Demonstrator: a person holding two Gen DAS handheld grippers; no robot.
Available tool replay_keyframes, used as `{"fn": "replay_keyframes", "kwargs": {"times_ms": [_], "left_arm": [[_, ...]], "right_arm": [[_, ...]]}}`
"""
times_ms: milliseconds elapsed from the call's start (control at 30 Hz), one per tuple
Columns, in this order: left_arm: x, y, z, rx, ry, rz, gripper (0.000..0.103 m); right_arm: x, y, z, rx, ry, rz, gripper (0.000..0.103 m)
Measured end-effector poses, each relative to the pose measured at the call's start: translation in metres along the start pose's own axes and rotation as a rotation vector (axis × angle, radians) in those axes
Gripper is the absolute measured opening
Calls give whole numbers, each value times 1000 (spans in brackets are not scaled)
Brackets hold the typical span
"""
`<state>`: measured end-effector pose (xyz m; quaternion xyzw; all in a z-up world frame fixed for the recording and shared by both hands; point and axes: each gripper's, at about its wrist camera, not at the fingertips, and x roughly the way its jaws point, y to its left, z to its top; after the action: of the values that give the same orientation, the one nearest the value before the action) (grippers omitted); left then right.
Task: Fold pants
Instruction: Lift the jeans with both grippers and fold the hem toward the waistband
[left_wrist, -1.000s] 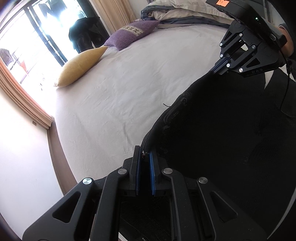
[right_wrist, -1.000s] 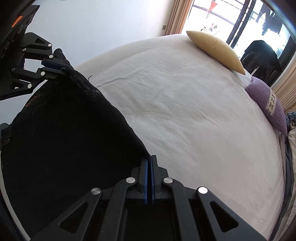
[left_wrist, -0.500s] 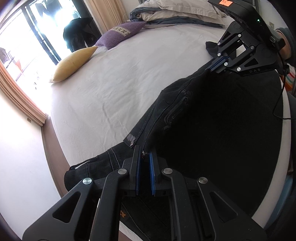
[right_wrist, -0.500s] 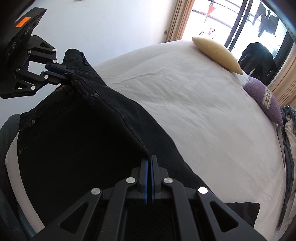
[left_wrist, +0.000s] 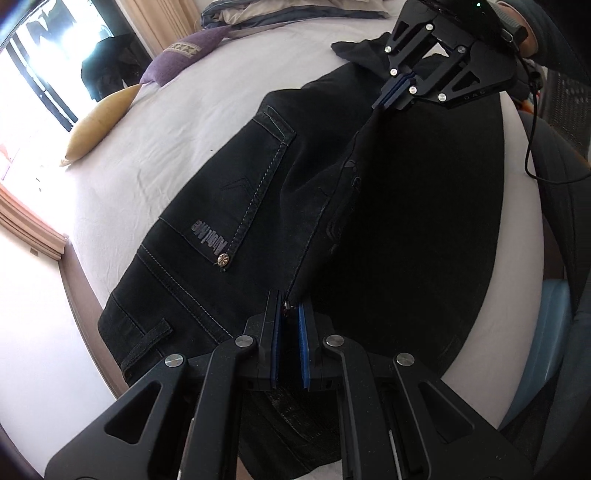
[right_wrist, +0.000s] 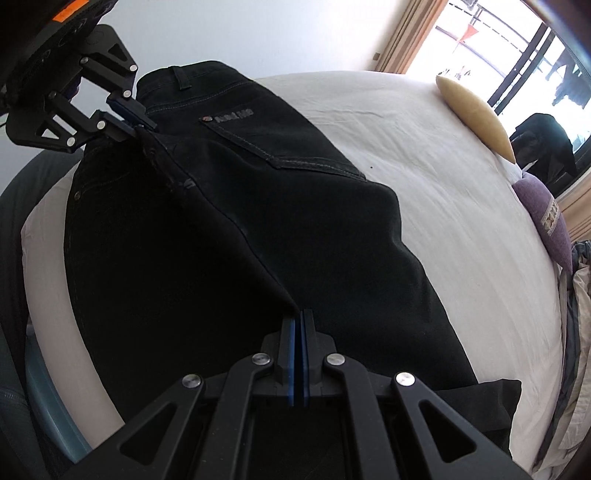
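Note:
Black jeans (left_wrist: 236, 229) lie on the white bed (left_wrist: 155, 147), back pocket up; they also show in the right wrist view (right_wrist: 280, 192). My left gripper (left_wrist: 289, 310) is shut on a raised edge of the jeans near the waistband. My right gripper (right_wrist: 298, 325) is shut on the same edge farther down the leg. The edge is stretched taut between them, lifted above the lower layer. The right gripper shows in the left wrist view (left_wrist: 391, 98); the left gripper shows in the right wrist view (right_wrist: 138, 118).
A yellow pillow (left_wrist: 99, 122) and a purple pillow (left_wrist: 184, 55) lie at the far side of the bed by the window. Folded bedding (left_wrist: 288, 11) is heaped at the head. A blue chair (left_wrist: 550, 332) stands by the near edge.
Both grippers have lowered the jeans onto the bed and moved toward the near edge. The fabric, hanging a second ago, now lies spread with the back pocket showing.

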<state>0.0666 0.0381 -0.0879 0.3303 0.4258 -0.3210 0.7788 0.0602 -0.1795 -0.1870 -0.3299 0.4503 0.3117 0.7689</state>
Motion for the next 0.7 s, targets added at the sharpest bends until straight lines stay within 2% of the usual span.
{"fn": "replay_keyframes", "kwargs": {"times_ms": [267, 567, 700], "left_arm": [[3, -23, -14, 74, 26, -32, 7], [4, -40, -14, 172, 37, -72, 7], [8, -40, -14, 175, 46, -81, 7]], "right_arm": [[-1, 48, -18, -144, 51, -44, 3], [-7, 63, -25, -166, 63, -53, 3], [-13, 72, -33, -166, 61, -60, 3]]}}
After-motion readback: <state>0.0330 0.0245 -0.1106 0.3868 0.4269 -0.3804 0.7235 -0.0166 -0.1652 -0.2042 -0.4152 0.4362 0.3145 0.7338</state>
